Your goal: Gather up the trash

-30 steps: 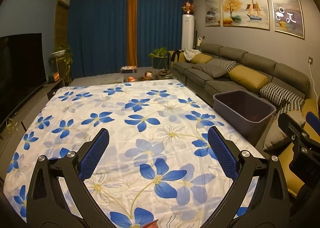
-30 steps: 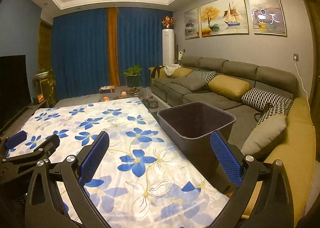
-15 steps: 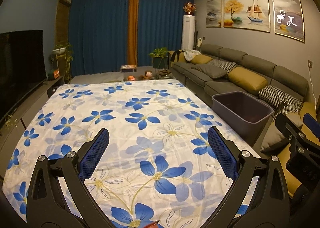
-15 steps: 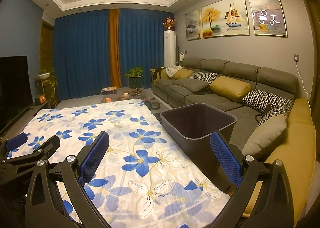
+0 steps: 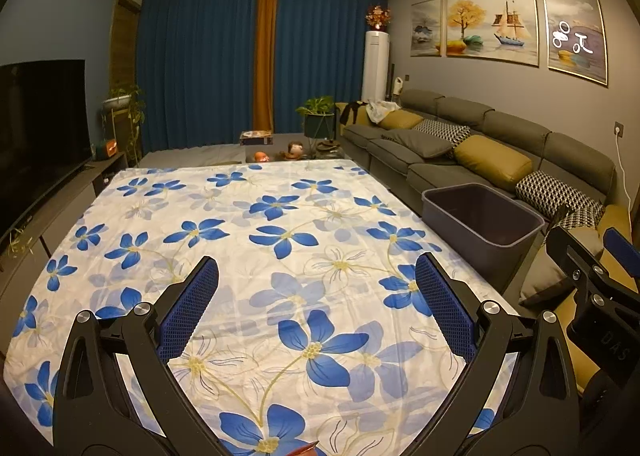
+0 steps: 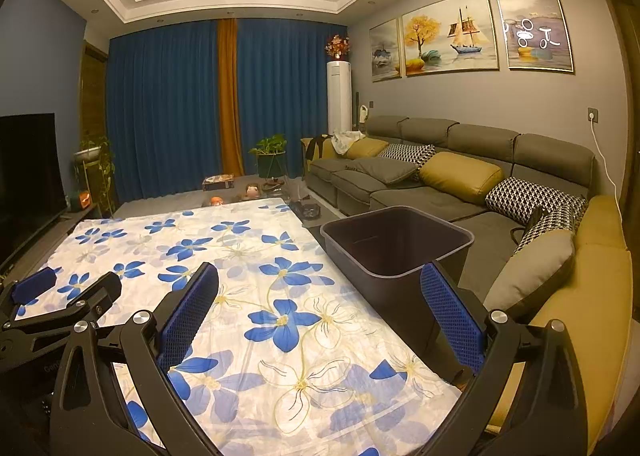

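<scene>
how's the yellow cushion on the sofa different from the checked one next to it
The yellow cushion is plain mustard with a smooth, slightly shiny cover; the checked cushion has a black-and-white woven pattern. The yellow cushion looks plumper and wider, while the checked cushion looks flatter and sits nearer the camera. Both lean against the backrest of the grey sofa, side by side.
</scene>
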A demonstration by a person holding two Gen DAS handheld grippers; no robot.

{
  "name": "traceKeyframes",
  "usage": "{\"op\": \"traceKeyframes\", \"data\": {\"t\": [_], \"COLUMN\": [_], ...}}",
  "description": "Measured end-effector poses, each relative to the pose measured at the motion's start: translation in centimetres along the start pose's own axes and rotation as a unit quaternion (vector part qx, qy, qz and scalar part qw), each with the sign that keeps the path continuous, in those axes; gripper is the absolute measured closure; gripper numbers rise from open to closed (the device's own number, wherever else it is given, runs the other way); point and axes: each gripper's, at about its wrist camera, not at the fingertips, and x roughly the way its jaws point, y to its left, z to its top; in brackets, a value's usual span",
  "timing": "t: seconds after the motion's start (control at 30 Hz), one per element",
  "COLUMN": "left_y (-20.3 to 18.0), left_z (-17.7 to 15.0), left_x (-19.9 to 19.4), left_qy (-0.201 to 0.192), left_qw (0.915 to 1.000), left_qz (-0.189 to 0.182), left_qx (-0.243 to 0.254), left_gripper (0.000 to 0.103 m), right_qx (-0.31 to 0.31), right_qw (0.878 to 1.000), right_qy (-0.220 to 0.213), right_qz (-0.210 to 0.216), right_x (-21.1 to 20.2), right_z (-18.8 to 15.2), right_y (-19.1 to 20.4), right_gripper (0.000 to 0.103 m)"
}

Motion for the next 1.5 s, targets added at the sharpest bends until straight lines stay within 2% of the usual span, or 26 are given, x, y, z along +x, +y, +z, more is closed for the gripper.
{"op": "traceKeyframes", "data": {"t": [1.5], "left_y": [0.08], "left_z": [-0.31], "left_x": [-0.23], "left_qy": [-0.001], "left_qw": [1.0000], "left_qz": [-0.003], "left_qx": [-0.002], "left_gripper": [0.006], "right_qx": [0.002], "right_qw": [1.000], "right_qy": [-0.003], "right_qz": [0.000], "right_x": [-0.16], "right_z": [-0.12], "right_y": [0.13], "right_gripper": [0.006]}}
